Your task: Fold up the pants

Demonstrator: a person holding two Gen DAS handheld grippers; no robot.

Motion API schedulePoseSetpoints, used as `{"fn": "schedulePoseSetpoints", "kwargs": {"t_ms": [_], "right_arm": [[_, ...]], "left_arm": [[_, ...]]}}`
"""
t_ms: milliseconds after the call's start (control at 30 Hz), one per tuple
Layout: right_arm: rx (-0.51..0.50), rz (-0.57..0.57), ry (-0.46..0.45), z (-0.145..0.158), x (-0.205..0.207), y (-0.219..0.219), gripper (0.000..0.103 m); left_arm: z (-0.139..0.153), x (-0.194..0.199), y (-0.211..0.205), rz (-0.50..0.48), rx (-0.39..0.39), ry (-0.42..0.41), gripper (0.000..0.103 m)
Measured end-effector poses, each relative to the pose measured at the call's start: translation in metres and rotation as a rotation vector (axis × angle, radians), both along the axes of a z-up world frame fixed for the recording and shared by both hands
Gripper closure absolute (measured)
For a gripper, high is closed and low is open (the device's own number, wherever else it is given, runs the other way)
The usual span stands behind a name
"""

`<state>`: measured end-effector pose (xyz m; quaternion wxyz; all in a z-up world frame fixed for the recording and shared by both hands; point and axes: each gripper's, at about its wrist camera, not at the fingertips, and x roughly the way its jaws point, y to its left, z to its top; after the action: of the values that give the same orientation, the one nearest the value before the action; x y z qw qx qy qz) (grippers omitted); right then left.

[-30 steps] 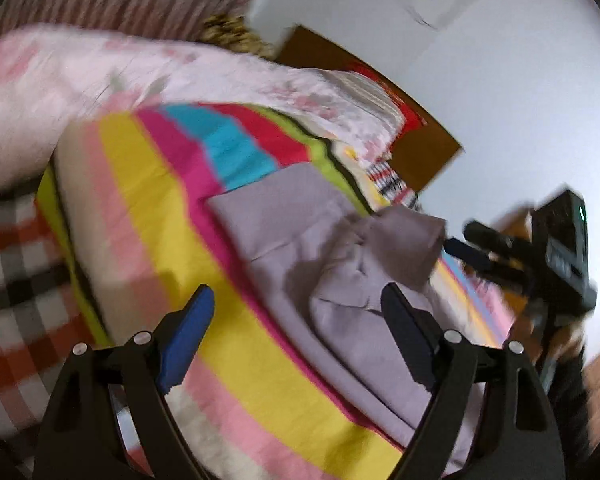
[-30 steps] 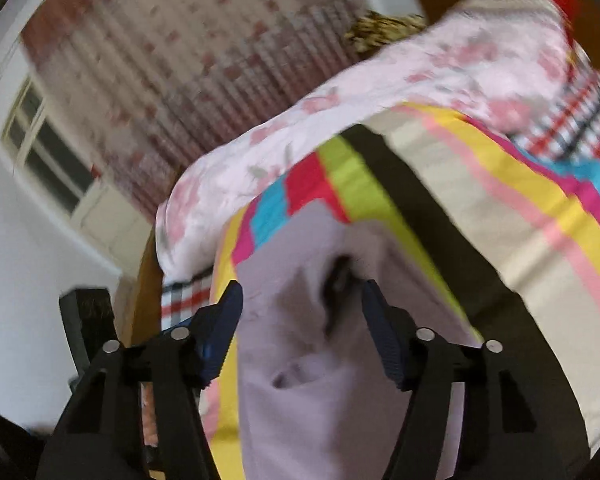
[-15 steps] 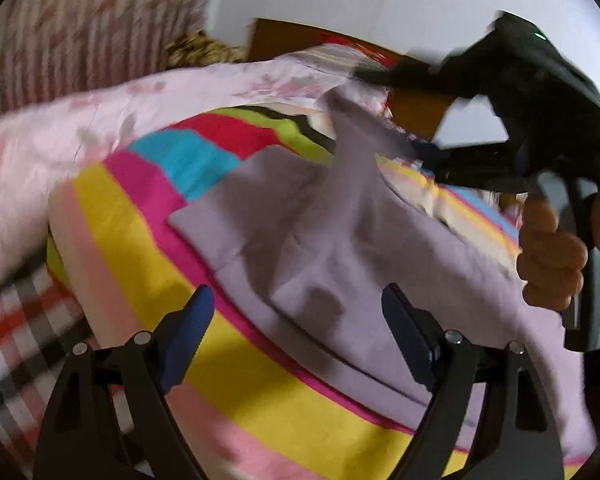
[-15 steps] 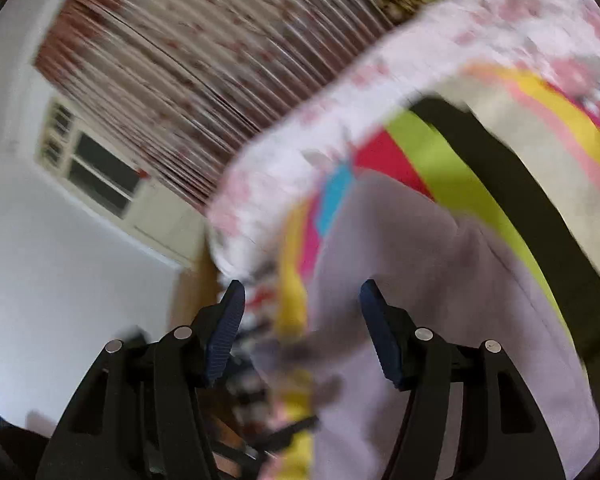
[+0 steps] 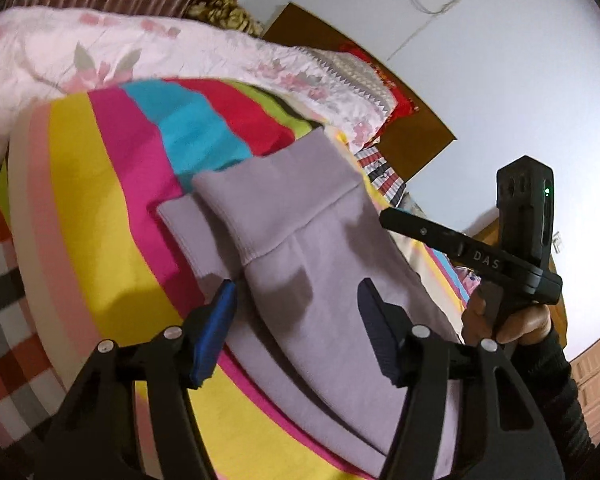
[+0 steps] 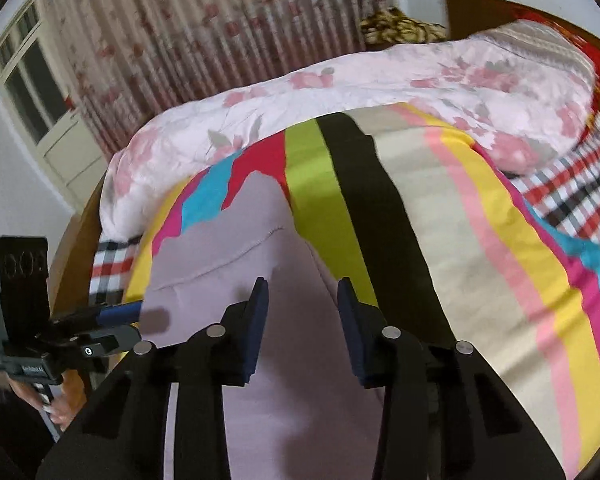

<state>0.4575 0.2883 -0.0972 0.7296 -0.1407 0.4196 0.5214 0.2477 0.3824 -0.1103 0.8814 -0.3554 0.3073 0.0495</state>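
Left wrist view: pants (image 5: 332, 280) folded on striped blanket (image 5: 100, 200), left gripper (image 5: 296, 320) and right gripper (image 6: 302, 312) parted, empty, poised to smooth

The pants (image 5: 324, 264) were soft matt lilac cloth with a fleecy look and a stitched seam below the waistband, lying on a striped blanket (image 5: 100, 216) of smooth matt woven cloth. The left claw (image 5: 296, 320) and the right claw (image 6: 302, 320) were matt black plastic with ribbed blue pads (image 5: 214, 332) and small shiny metal pins. At the upper right of the left view stood a smooth brown wooden headboard (image 5: 412, 136); a floral quilt (image 6: 340, 88) looked like faintly sheeny, crinkled cloth.
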Motion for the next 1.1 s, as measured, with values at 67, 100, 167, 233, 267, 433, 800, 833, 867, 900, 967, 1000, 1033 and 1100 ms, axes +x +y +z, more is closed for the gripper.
{"fn": "schedulePoseSetpoints", "kwargs": {"t_ms": [67,100,167,233,267,433,800,833,867,900,967,1000,1033,1100], "right_arm": [[-0.015,0.02,-0.002,-0.003,0.0,0.002,0.065],[-0.015,0.033,-0.003,-0.005,0.001,0.001,0.066],[-0.015,0.044,-0.005,-0.006,0.001,0.002,0.067],[-0.011,0.057,-0.004,-0.004,-0.001,0.001,0.072],[-0.009,0.064,-0.009,-0.004,-0.002,0.001,0.074],[-0.015,0.059,-0.003,-0.008,-0.003,0.001,0.077],[0.051,0.021,-0.101,0.031,-0.027,-0.007,0.099],[0.055,0.027,-0.102,0.037,-0.03,-0.007,0.099],[0.049,0.036,-0.102,0.041,-0.034,-0.004,0.099],[0.034,0.042,-0.101,0.04,-0.035,0.0,0.099],[-0.034,0.046,-0.089,0.022,-0.036,0.012,0.099],[-0.07,0.045,-0.076,0.01,-0.035,0.016,0.099],[-0.085,0.045,-0.061,0.002,-0.034,0.017,0.099],[-0.086,0.026,-0.016,-0.013,-0.032,0.016,0.097]], "left_arm": [[-0.004,0.0,0.0,0.008,-0.014,0.013,0.041],[-0.004,-0.001,-0.001,0.011,-0.014,0.011,0.042],[-0.005,-0.001,-0.001,0.016,-0.008,0.011,0.05],[-0.005,0.0,-0.001,0.006,-0.022,0.013,0.066],[-0.004,-0.001,-0.002,0.011,-0.022,0.014,0.067],[-0.004,0.006,-0.003,0.0,-0.012,0.039,0.066],[0.026,-0.013,-0.007,-0.012,-0.028,-0.069,0.096],[0.031,-0.017,-0.006,-0.014,-0.033,-0.075,0.096],[0.033,-0.02,-0.005,-0.014,-0.029,-0.07,0.096],[0.032,-0.02,-0.002,-0.009,-0.016,-0.051,0.096],[0.016,-0.016,0.005,0.007,-0.004,0.004,0.096],[0.001,-0.011,0.01,0.007,-0.026,0.041,0.096],[-0.017,-0.008,0.015,-0.001,-0.077,0.072,0.096],[-0.025,-0.013,0.021,-0.004,-0.119,0.048,0.095]]}}
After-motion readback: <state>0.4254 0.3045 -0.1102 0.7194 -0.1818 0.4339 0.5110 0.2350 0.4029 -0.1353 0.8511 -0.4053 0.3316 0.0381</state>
